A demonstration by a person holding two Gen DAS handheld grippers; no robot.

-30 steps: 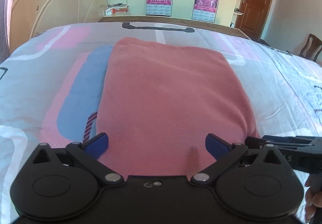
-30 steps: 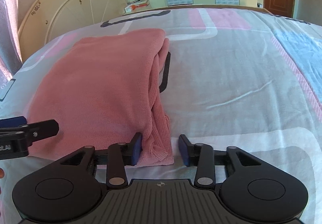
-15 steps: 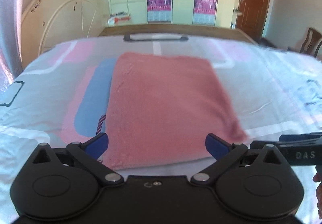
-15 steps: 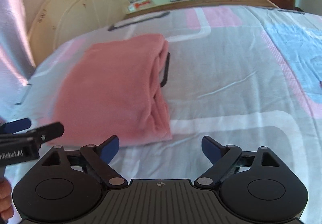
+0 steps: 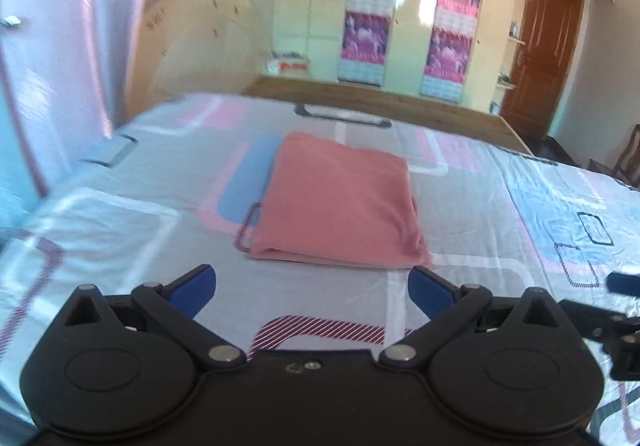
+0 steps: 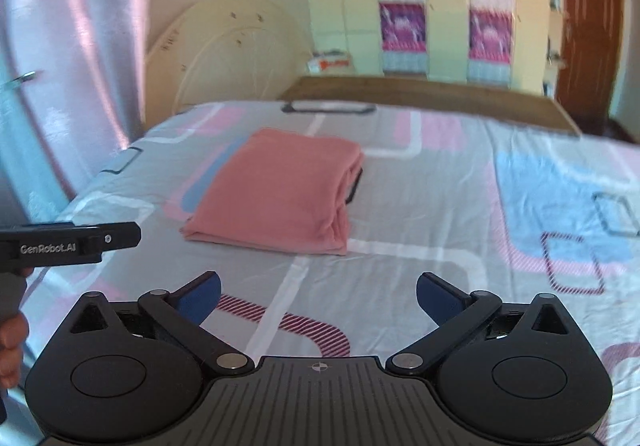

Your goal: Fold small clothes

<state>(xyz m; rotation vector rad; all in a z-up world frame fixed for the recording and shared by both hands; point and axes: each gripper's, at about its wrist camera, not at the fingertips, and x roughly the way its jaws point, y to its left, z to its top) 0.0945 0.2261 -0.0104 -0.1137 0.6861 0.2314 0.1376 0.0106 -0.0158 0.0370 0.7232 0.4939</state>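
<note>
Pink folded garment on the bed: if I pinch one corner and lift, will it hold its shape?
Probably not. The pink garment looks like soft knit, so it would likely droop. Its loose stacked layers at the right edge could slide apart. It probably weighs little.

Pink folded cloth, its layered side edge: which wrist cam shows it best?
Right wrist. The pink cloth lies at an angle there, so its stacked layers show along the right edge. The left wrist view sees the cloth nearly head-on: flat top and near edge only. Both grippers, left and right, hang open, clear of it.
</note>
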